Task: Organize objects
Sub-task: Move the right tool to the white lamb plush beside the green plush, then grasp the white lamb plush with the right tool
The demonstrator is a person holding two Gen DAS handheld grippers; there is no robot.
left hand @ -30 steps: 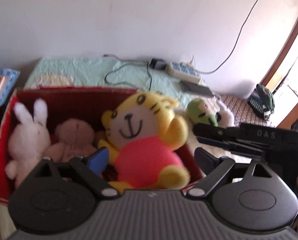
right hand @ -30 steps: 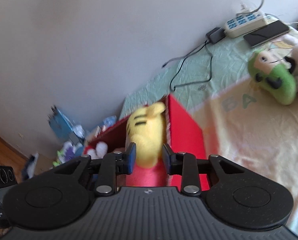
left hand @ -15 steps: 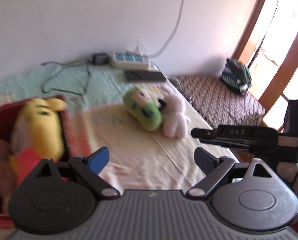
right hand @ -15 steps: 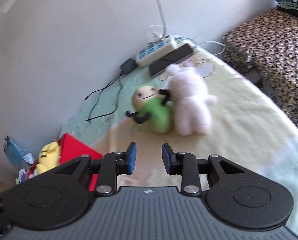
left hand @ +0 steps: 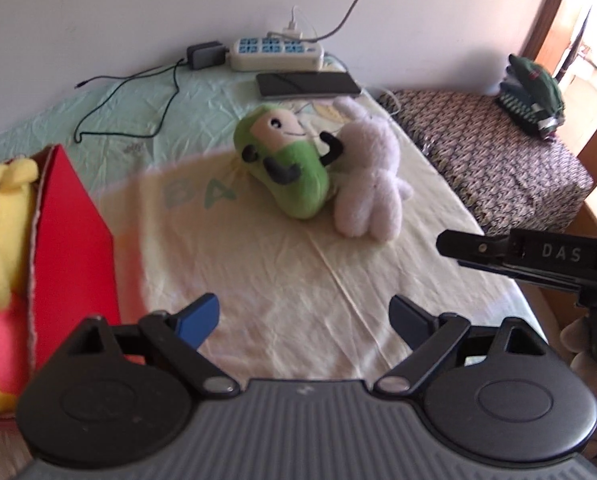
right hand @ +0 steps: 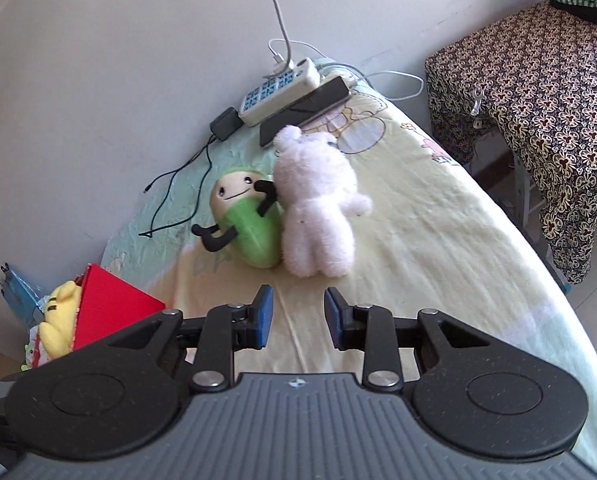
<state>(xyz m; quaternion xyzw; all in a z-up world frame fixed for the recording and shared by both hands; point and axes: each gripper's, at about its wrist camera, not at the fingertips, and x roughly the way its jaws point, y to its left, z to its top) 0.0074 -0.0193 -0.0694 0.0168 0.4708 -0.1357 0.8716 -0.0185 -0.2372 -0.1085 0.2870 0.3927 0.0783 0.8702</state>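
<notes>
Your yellow tiger plush (left hand: 0, 236) is cut off at 9 o'clock in the left wrist view; the red box (left hand: 72, 248) wall hides its side. White plush (right hand: 318, 208): face turned away, unreadable. Your hand (left hand: 590, 364) at 4 o'clock is mostly out of frame.

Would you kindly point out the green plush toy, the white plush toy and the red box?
green plush toy (left hand: 298, 184), left wrist view, on its green belly.
white plush toy (right hand: 318, 216), right wrist view, on its back.
red box (left hand: 70, 240), left wrist view, on its outer side wall.

Fluffy white plush (right hand: 318, 208) on wrinkled matt cotton sheet (right hand: 418, 248).
</notes>
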